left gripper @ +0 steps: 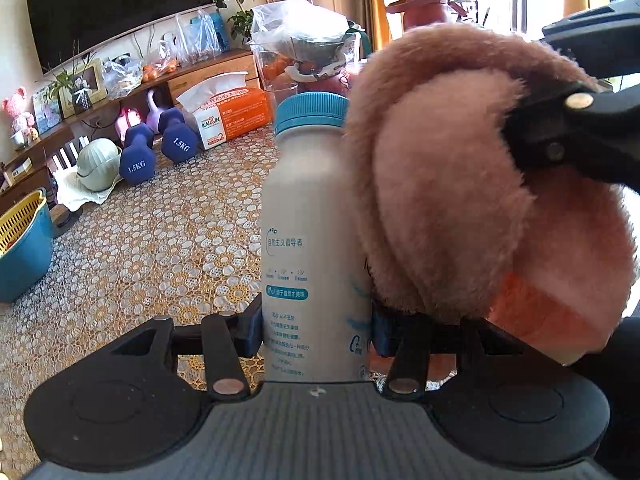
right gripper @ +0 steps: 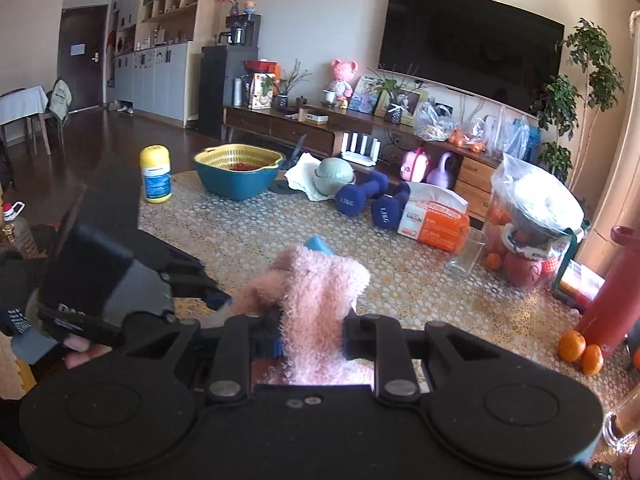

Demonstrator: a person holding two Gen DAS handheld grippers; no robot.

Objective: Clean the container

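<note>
Clamped low on the bottle — left tool, jaws tight against both sides of the label, bottle upright just above the patterned desk. Pinched in the right tool — fluffy pink cloth, bunched and draped over the blue cap, pressed against the bottle's right shoulder. Likely light and fairly stiff, that plastic body, smooth enough to twist in the grip under a hard rub; best held low as now, leaving neck and cap free. Soft and yielding, the cloth, shaping itself round the curve. Left tool level, pointing forward; right tool angled in from the side and above. Farther off: tissue box, dumbbells, blue basin.
</note>
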